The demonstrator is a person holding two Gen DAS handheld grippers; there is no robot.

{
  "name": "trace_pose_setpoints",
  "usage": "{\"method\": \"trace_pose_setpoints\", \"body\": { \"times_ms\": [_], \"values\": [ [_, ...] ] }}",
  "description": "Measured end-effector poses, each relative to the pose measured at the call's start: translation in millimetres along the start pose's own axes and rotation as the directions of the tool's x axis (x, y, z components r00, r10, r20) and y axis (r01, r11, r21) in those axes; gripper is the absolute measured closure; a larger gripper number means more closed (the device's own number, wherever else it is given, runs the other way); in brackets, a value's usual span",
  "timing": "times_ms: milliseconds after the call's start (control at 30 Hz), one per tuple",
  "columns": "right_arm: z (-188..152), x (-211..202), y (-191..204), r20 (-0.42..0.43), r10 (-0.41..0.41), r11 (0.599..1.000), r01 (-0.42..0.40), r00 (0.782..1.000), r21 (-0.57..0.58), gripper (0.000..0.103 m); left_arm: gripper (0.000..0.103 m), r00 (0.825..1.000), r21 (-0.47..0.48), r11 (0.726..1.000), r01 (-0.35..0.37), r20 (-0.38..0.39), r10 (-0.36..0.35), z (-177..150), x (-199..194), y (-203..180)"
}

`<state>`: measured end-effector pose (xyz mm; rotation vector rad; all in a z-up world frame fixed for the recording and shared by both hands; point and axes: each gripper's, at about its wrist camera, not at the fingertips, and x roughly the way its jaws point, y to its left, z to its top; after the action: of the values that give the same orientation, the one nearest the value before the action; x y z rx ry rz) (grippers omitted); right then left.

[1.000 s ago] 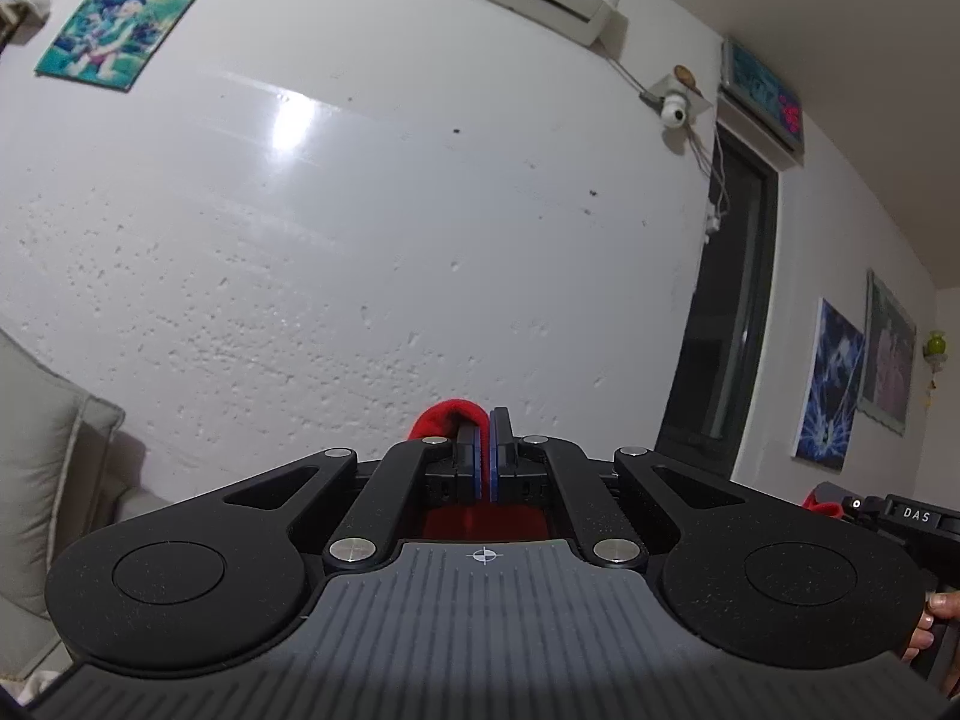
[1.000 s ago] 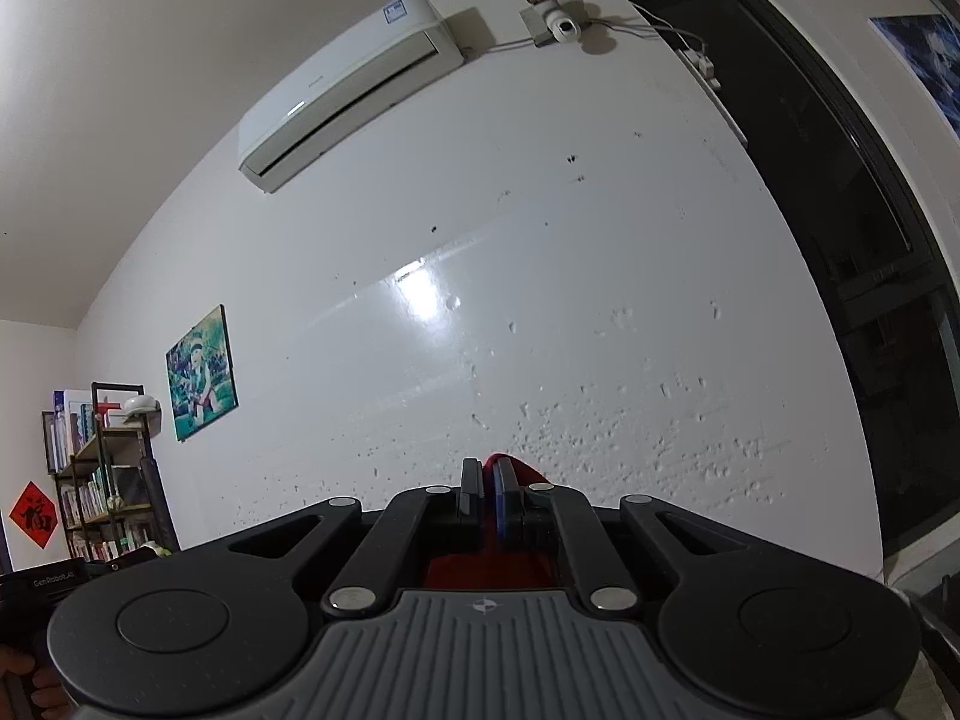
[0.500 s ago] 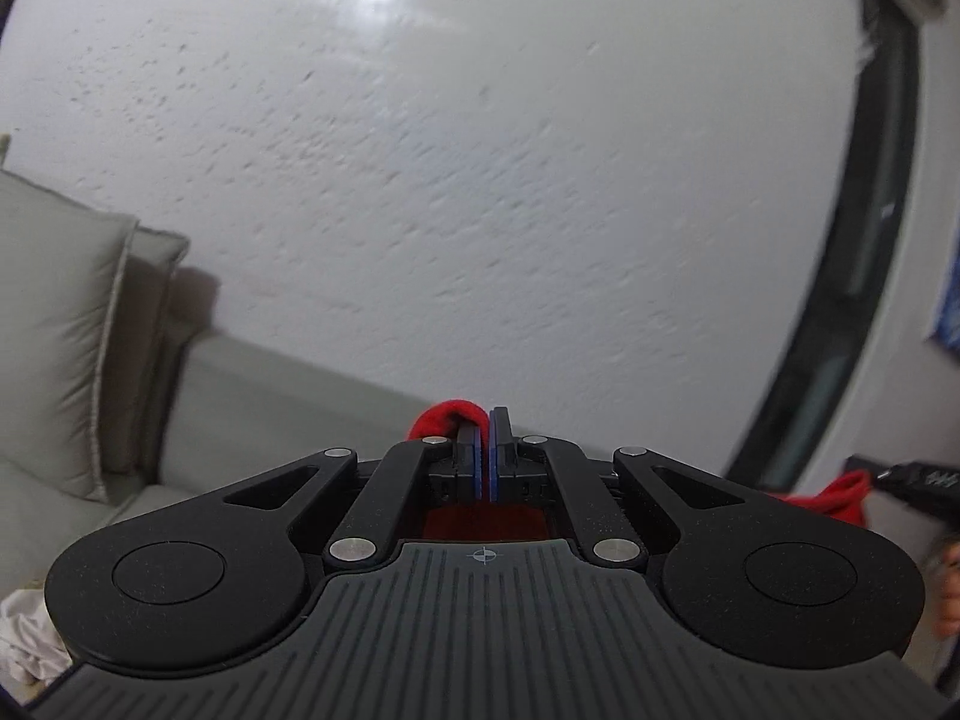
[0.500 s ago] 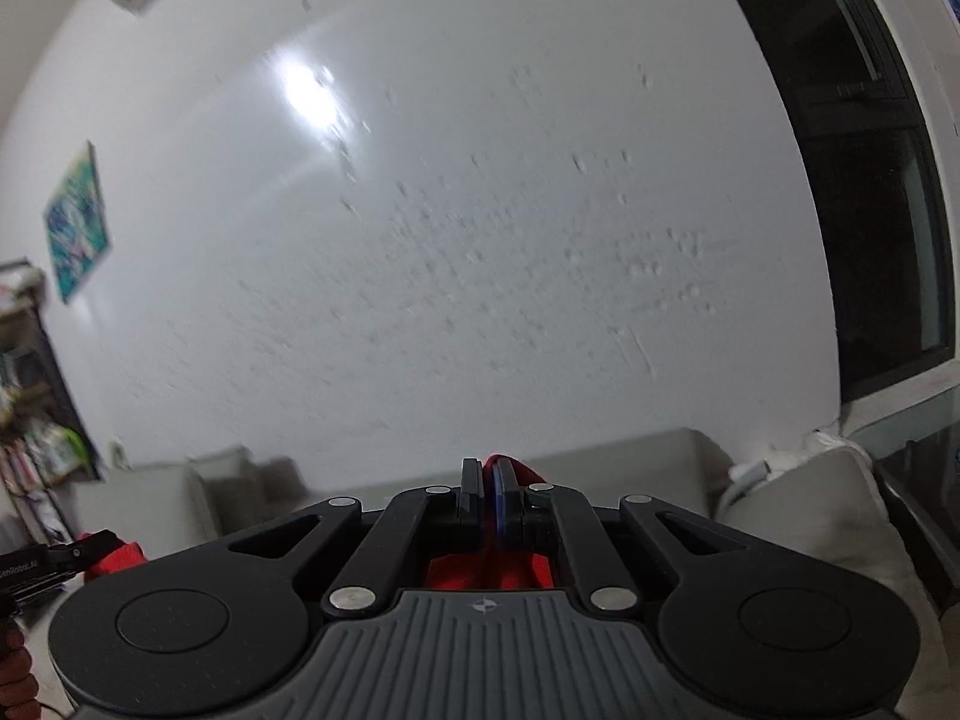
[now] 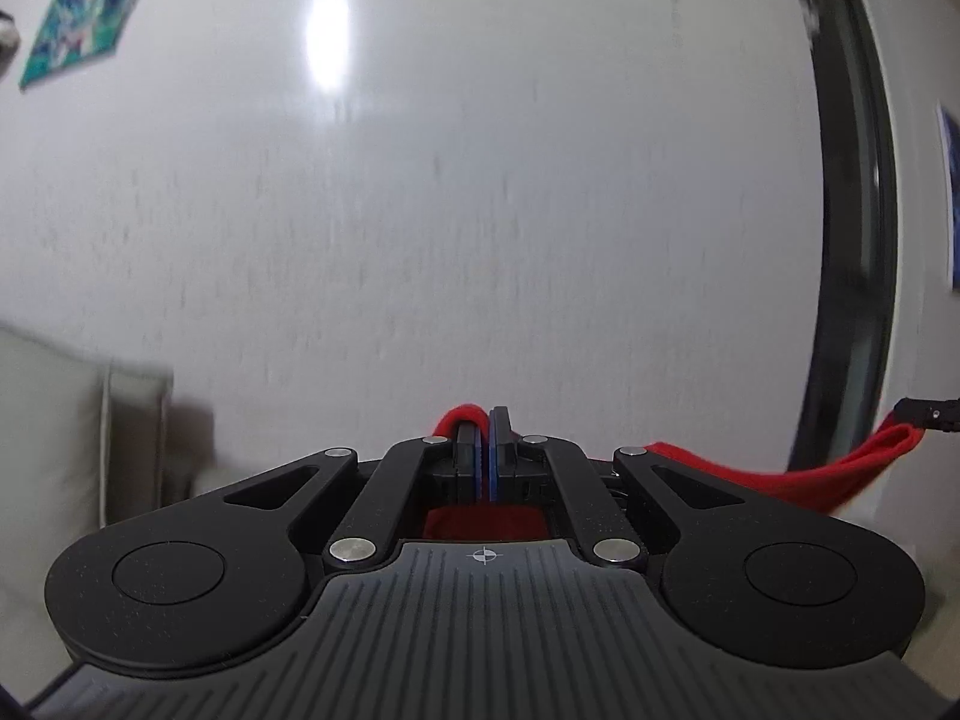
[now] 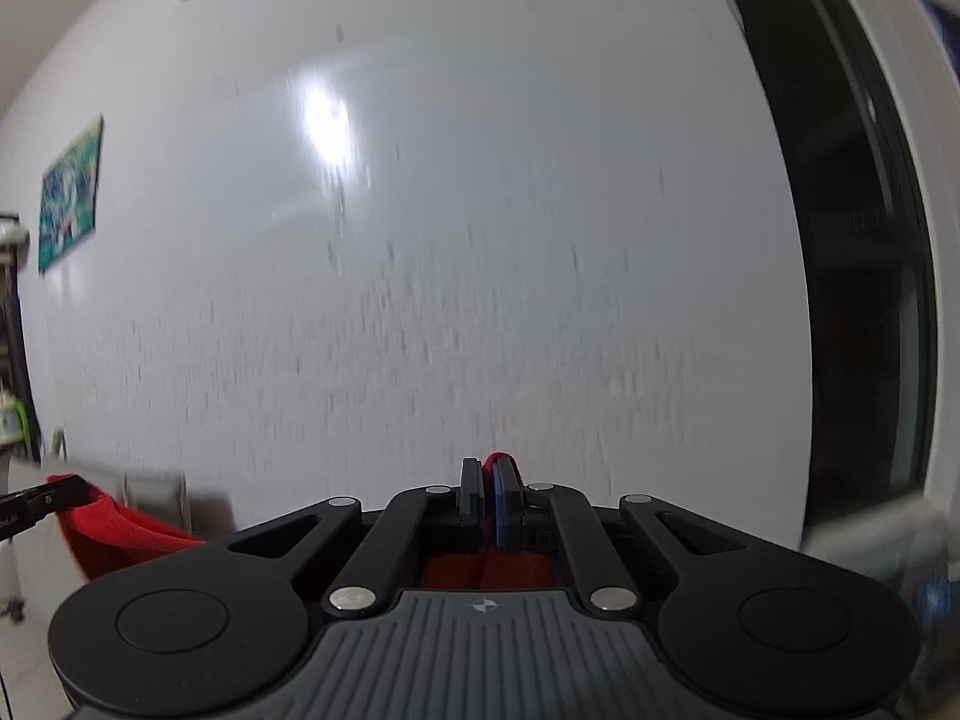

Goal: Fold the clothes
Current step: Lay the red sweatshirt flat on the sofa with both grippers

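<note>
A red garment (image 5: 828,474) is held up in the air between both grippers, facing a white wall. My left gripper (image 5: 486,420) is shut on one edge of it, with a red loop poking out above the pads. The cloth stretches rightwards to the other gripper's tip (image 5: 927,408). In the right wrist view my right gripper (image 6: 491,471) is shut on the red garment (image 6: 120,525) too. That cloth sags leftwards to the left gripper's tip (image 6: 42,498). Most of the garment hangs below, hidden by the gripper bodies.
A white wall (image 5: 480,210) fills both views, with a picture (image 5: 78,12) at upper left. A pale sofa cushion (image 5: 54,420) stands at lower left. A dark doorway (image 6: 840,240) runs down the right side.
Both grippers dropped and tilted down, carrying the red garment. The air conditioner left the left view and slid to the top edge of the right one; the sofa appeared. Both grips stayed shut.
</note>
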<state>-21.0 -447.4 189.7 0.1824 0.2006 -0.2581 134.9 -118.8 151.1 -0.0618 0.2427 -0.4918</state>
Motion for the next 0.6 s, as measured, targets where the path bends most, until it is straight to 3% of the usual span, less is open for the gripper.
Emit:
{"method": "trace_pose_setpoints", "body": {
  "times_ms": [67, 100, 167, 267, 333, 433, 600],
  "values": [
    [-55.6, 10.1, -14.5, -0.132, -0.024, 0.999, 0.029, 0.991, 0.034, 0.097, 0.102, 0.989, -0.025, 1.0, -0.012, -0.145, 0.009, -53.7, 14.0, 5.5],
    [-97.6, 19.2, -25.3, -0.227, -0.042, 0.995, 0.061, 0.973, 0.076, 0.097, 0.102, 0.975, -0.042, 0.999, -0.025, -0.222, 0.015, -83.4, 21.5, 8.9],
    [-142.2, 27.3, -34.0, -0.318, -0.065, 0.988, 0.107, 0.946, 0.114, 0.097, 0.102, 0.94, -0.063, 0.997, -0.053, -0.34, 0.029, -132.8, 33.0, 14.6],
    [-240.6, 40.4, -39.5, -0.508, -0.105, 0.968, 0.205, 0.855, 0.145, 0.097, 0.102, 0.846, -0.061, 0.991, -0.117, -0.528, 0.068, -213.9, 46.8, 16.0],
    [-275.2, 40.2, -32.4, -0.574, -0.115, 0.962, 0.236, 0.811, 0.14, 0.097, 0.102, 0.782, -0.029, 0.989, -0.144, -0.616, 0.096, -257.6, 47.2, 15.2],
    [-316.5, 36.3, -25.3, -0.643, -0.113, 0.952, 0.267, 0.757, 0.147, 0.098, 0.102, 0.727, -0.023, 0.988, -0.155, -0.679, 0.099, -290.4, 38.6, 12.0],
    [-331.3, 31.2, -13.7, -0.675, -0.129, 0.957, 0.269, 0.726, 0.107, 0.098, 0.102, 0.721, 0.01, 0.989, -0.147, -0.684, 0.114, -303.1, 26.1, 15.3]
  ]
}}
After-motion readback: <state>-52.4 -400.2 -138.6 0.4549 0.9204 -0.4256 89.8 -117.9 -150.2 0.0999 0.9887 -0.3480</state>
